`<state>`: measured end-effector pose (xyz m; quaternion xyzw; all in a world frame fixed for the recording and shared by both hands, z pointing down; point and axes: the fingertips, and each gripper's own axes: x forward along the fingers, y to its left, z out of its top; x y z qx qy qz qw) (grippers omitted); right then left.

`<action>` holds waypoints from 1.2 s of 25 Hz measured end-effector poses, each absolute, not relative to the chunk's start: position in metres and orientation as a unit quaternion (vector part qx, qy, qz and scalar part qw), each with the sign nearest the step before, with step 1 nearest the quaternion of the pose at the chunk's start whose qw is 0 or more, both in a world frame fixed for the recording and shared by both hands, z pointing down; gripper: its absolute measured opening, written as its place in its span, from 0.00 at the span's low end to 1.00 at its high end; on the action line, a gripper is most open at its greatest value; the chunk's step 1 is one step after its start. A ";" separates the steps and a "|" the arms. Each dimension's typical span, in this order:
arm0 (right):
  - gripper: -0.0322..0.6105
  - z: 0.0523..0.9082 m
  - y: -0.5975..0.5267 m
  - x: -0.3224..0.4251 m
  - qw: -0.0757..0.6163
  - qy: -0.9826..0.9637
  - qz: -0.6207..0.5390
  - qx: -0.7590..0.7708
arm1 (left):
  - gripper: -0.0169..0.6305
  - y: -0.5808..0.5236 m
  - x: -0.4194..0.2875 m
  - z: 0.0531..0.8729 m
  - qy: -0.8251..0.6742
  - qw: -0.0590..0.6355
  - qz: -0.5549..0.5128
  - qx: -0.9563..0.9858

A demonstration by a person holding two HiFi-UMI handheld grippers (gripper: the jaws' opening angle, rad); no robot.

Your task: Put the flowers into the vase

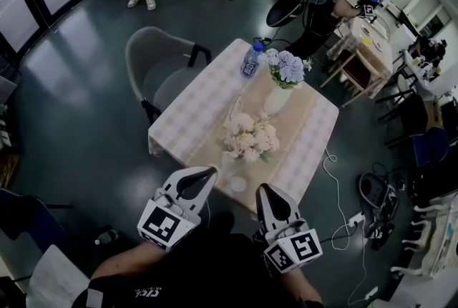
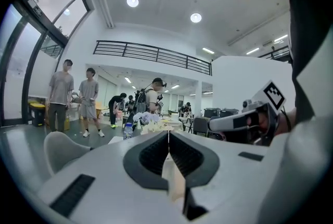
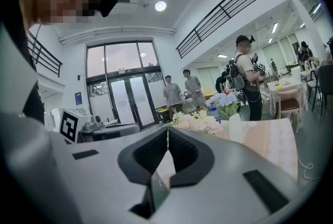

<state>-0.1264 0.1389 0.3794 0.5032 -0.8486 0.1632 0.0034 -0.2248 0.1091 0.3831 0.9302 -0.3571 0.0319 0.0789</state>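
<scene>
Vase (image 1: 275,100) on table (image 1: 187,109) holds blue flowers (image 1: 285,67), pale bunch (image 1: 250,136) just in front, bottle (image 1: 251,59) beside, left gripper (image 1: 211,171) and right gripper (image 1: 262,188) both clenched, empty.

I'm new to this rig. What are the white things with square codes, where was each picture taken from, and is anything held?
No robot: a person holds a two-jaw tool, coded cube included, in each hand. The head view looks down from the person's head onto the left gripper and right gripper; the other two views ride on each gripper, looking along its jaws. Both pairs of jaws are shut, with nothing between them. On the table are a white vase holding blue flowers, a water bottle and, nearer the person, a pale pink bunch.
</scene>
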 end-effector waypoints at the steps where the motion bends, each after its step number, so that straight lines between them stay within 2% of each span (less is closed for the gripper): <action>1: 0.10 0.379 0.139 -0.122 0.005 -0.850 0.162 0.501 | 0.05 0.108 -0.222 0.382 -0.363 0.078 0.034 0.928; 11: 0.09 0.379 0.143 -0.109 0.018 -0.864 0.144 0.482 | 0.05 0.118 -0.197 0.383 -0.364 0.071 0.040 0.928; 30: 0.09 0.379 0.136 -0.106 0.019 -0.866 0.147 0.477 | 0.04 0.112 -0.192 0.380 -0.364 0.071 0.040 0.928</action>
